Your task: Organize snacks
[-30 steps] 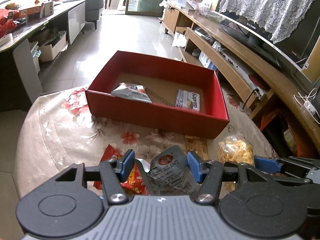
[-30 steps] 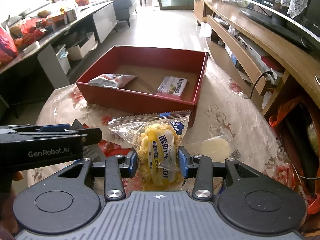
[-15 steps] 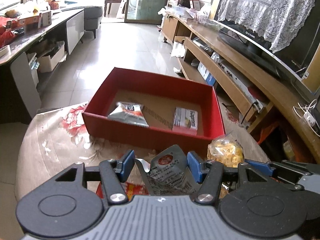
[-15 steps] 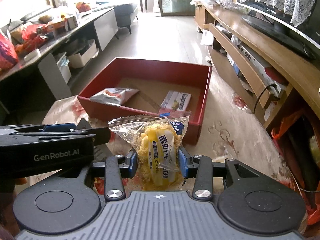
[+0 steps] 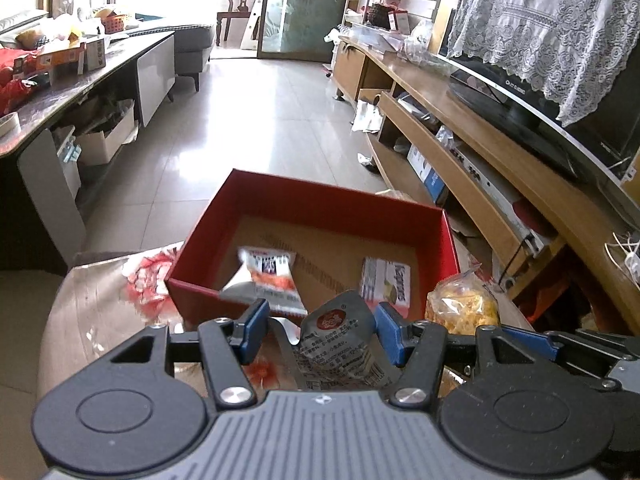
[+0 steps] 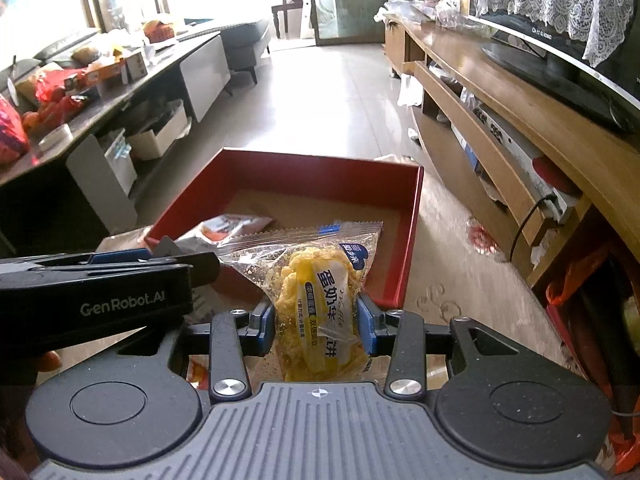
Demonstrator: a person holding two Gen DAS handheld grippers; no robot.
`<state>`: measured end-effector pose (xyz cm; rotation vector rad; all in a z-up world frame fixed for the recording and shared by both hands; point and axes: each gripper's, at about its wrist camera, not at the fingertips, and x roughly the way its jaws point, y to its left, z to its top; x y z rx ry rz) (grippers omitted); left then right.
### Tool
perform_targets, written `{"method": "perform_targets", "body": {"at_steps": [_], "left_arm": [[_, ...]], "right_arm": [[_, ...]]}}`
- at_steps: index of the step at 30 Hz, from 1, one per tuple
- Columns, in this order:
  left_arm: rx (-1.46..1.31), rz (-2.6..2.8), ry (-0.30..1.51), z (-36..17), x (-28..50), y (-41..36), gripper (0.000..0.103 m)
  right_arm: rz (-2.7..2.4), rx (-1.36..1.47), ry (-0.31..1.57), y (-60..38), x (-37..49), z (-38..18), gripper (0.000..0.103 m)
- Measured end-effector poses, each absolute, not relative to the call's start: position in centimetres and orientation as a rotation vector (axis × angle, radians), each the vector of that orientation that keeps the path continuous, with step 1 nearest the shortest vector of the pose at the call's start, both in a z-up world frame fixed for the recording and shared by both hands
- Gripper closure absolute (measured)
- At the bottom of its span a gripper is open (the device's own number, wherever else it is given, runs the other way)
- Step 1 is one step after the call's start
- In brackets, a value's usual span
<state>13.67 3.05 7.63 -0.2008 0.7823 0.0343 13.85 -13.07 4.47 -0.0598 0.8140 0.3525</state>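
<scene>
A red box (image 5: 320, 204) (image 6: 412, 216) stands on the round table, holding a grey-orange snack packet (image 5: 268, 280) (image 6: 232, 226) and a white cracker pack (image 5: 386, 282). My left gripper (image 5: 320, 330) is shut on a grey pouch (image 5: 340, 338), held over the box's near wall. My right gripper (image 6: 316, 326) is shut on a clear bag of yellow egg wafer (image 6: 320, 300), held above the box's near right corner. That bag also shows in the left wrist view (image 5: 460, 306), and the left gripper shows in the right wrist view (image 6: 100, 284).
The table has a floral cloth (image 5: 100, 304) (image 6: 460, 280). A red wrapper (image 5: 260, 370) lies on it under the left gripper. A wooden TV bench (image 5: 500, 168) runs along the right, a dark counter (image 5: 80, 84) along the left, tiled floor between.
Both grippers have risen and moved forward with their snacks, from above the table in front of the box to over its near edge.
</scene>
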Motion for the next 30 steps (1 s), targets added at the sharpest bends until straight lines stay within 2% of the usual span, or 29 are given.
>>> {"method": "perform_targets", "body": {"at_steps": [17, 30], "left_arm": [[-0.185, 0.075, 0.767, 6.8, 20.9, 4.0, 0.045], [-0.16, 0.117, 0.825, 2.8, 25.4, 4.4, 0.045]], "right_arm": [[0.354, -0.065, 0.8, -11.5, 19.9, 4.1, 0.054], [0.381, -0.021, 0.844, -9.9, 24.4, 0.4, 0.054]]}}
